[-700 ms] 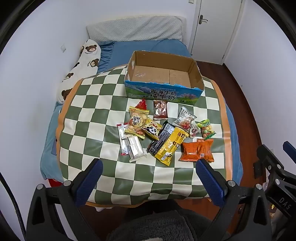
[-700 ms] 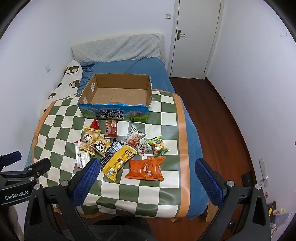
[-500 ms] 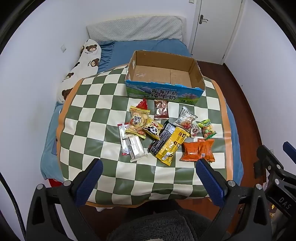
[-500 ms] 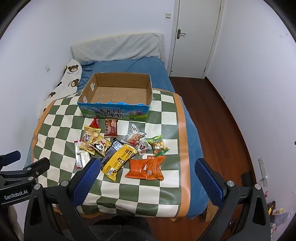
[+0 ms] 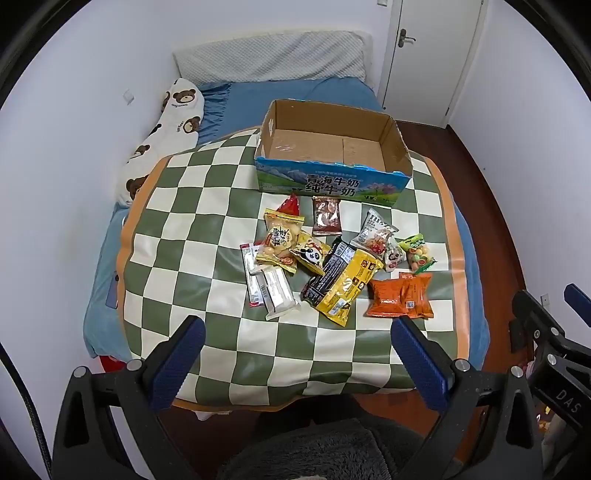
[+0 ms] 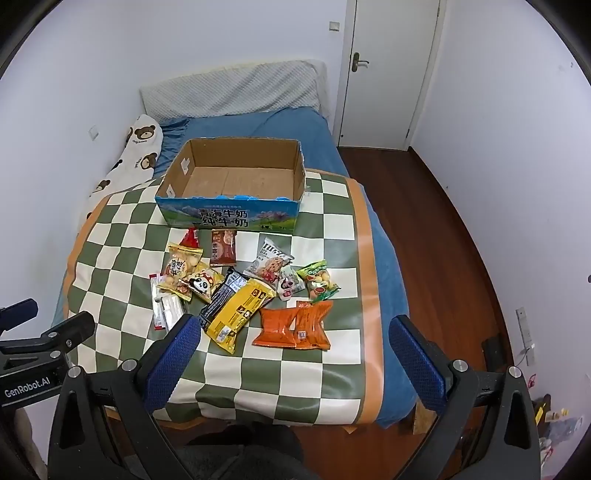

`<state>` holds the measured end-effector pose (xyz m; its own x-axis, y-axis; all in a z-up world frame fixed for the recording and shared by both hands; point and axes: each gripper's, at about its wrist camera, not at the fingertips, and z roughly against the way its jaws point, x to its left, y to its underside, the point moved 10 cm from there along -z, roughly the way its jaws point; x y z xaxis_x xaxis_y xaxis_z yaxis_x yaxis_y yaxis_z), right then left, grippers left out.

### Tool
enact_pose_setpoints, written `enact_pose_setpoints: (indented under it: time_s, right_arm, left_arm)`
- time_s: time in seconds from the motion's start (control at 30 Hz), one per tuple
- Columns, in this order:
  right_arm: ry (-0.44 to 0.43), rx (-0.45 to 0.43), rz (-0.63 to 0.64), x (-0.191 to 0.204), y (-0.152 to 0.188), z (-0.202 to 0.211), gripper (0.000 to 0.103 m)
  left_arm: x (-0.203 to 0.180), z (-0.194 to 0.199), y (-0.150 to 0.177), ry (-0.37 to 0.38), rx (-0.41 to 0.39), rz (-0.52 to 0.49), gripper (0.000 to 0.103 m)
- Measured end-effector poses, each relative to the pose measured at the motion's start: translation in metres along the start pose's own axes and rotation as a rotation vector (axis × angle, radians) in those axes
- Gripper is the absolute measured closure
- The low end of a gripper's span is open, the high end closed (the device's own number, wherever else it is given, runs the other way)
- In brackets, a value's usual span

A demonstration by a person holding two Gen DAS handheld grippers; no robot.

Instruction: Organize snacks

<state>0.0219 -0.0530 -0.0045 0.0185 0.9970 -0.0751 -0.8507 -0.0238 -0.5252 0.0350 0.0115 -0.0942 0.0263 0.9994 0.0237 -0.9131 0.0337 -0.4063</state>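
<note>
Only the right wrist view shows the light switch (image 6: 334, 25) by the door. The snacks (image 5: 332, 254) lie mid-cloth, beyond both grippers, left gripper (image 5: 297, 354) and right gripper (image 6: 291, 350), spread wide and empty.

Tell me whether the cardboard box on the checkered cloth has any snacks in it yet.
Empty. The cardboard box shows only its bare brown floor in both views, and the snack packets all lie on the checkered cloth in front of it.
</note>
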Motion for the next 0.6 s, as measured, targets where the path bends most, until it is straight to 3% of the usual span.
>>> enact_pose_setpoints:
  time_s: [0.6]
  right_arm:
    - [-0.017,-0.001,-0.017,0.0021,0.0066,0.0052,0.0]
  left_arm:
    - [0.0007,0.0044,0.0027,0.007,-0.002,-0.001,0.0]
